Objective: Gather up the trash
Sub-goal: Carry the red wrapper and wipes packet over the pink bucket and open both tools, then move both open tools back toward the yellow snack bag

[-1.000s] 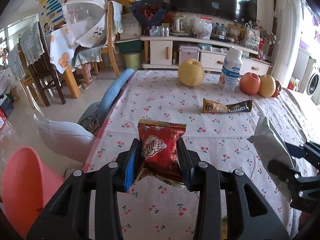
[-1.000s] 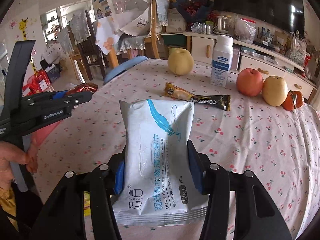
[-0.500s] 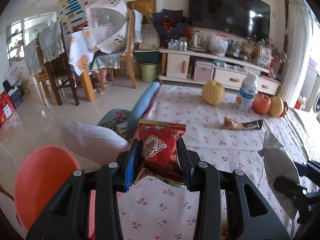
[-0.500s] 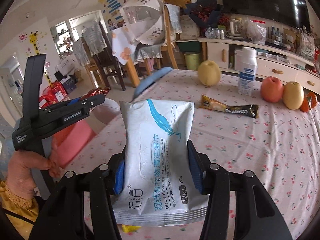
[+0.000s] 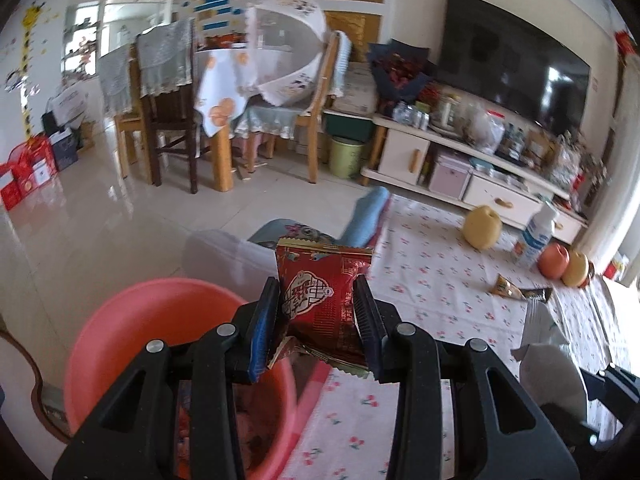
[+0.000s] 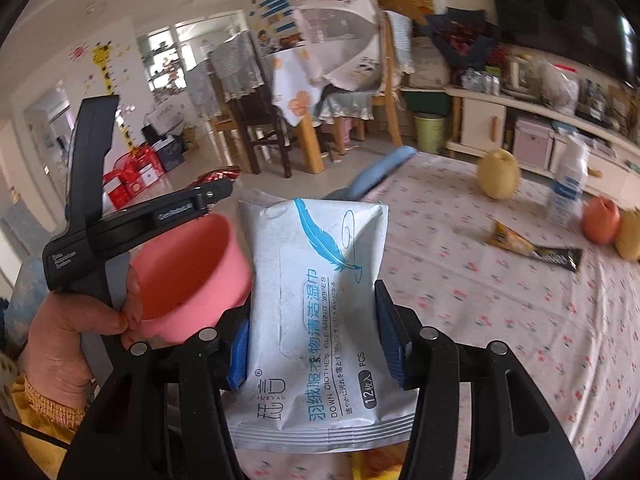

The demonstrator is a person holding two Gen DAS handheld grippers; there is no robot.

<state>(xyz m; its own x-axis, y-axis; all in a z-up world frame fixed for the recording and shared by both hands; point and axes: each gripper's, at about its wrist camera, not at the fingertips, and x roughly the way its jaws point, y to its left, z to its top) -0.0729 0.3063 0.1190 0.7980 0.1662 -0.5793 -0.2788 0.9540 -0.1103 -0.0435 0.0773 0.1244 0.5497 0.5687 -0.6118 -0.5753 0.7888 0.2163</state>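
Left gripper (image 5: pixel 320 320) is clamped on a red snack packet (image 5: pixel 320 304), held upright above the edge of a pink bin (image 5: pixel 132 320) that fills the 8 o'clock part of its view. Right gripper (image 6: pixel 312 328) squeezes a white wipes packet (image 6: pixel 316 320) with a blue feather print, beside the bin at 9 o'clock. On the cherry-print tablecloth (image 6: pixel 480 320), a coffee sachet (image 6: pixel 536 248) lies at 2 o'clock, near fruit and a white bottle (image 6: pixel 568 188).
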